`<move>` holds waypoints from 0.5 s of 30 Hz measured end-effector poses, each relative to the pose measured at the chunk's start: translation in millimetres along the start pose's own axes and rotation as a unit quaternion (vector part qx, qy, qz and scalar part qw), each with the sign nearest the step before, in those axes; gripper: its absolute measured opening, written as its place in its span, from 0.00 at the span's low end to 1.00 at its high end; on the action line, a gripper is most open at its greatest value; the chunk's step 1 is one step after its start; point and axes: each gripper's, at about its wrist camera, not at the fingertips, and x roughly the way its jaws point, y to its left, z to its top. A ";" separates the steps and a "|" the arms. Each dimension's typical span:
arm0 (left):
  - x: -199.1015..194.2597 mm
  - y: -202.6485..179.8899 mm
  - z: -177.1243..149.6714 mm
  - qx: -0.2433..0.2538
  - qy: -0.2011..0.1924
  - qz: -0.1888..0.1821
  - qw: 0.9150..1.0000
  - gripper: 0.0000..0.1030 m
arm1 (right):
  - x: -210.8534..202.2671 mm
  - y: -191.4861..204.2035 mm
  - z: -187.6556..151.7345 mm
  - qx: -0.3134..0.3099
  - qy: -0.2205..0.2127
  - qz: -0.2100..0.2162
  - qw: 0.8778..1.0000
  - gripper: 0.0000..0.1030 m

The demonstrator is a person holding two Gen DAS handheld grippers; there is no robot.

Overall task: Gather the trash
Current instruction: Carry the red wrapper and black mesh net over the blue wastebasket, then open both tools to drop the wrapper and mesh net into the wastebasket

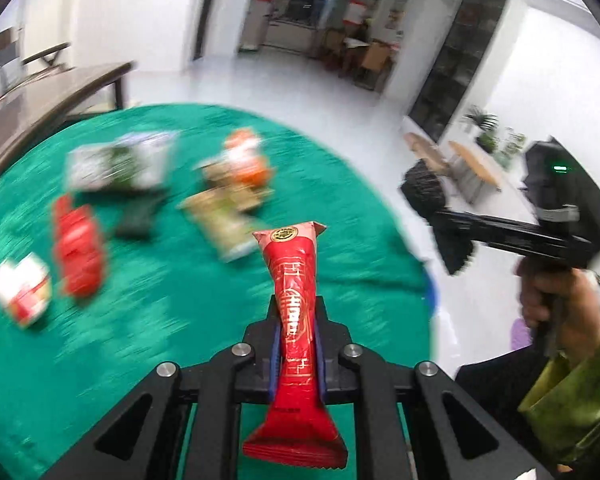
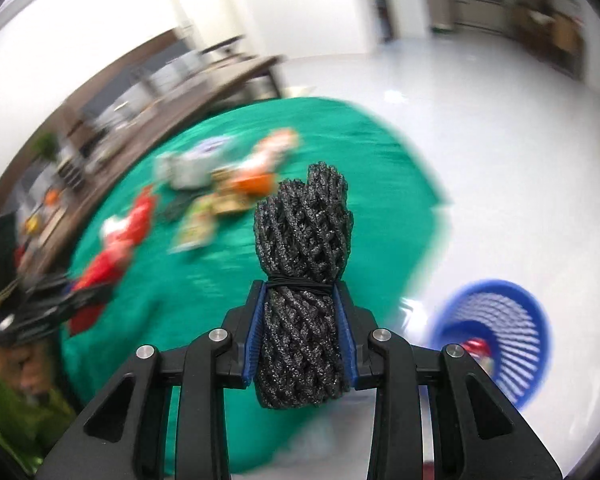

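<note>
With both grippers loaded, I am carrying two pieces of trash at once. My left gripper (image 1: 296, 344) is clamped hard on a red snack wrapper (image 1: 296, 320), pinched at its narrow waist so both flared ends stick out past the blue pads. My right gripper (image 2: 303, 336) is closed part-way around a black foam mesh sleeve (image 2: 304, 272), a bundled roll bound by a thin black band, squeezed between its pads.

Both items hang above the green tablecloth (image 1: 180, 340), near its right edge. On the floor to the right sits a blue slatted waste basket (image 2: 496, 328) with some trash already inside.

Further left on the cloth, blurred, lie more wrappers: a red packet (image 1: 78, 256), a white and red one (image 1: 22, 294), a green and white pouch (image 1: 120, 164), an orange one (image 1: 246, 156).

Risks as I judge them: the slick wrapper could slide out of its narrow pinch; the springy mesh could pop free; releasing too early would miss the basket.
</note>
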 end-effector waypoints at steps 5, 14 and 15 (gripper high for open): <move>60.6 -89.5 37.3 0.041 0.015 -0.051 0.998 0.13 | -17.0 -94.1 6.4 0.039 0.013 -0.093 0.995 0.32; 191.9 -185.9 52.8 0.052 0.068 -0.090 0.992 0.13 | -4.8 -212.7 -36.0 0.123 0.036 -0.129 0.983 0.32; 205.9 -189.3 53.1 0.047 0.072 -0.090 0.992 0.13 | -4.4 -218.6 -36.9 0.123 0.037 -0.128 0.983 0.32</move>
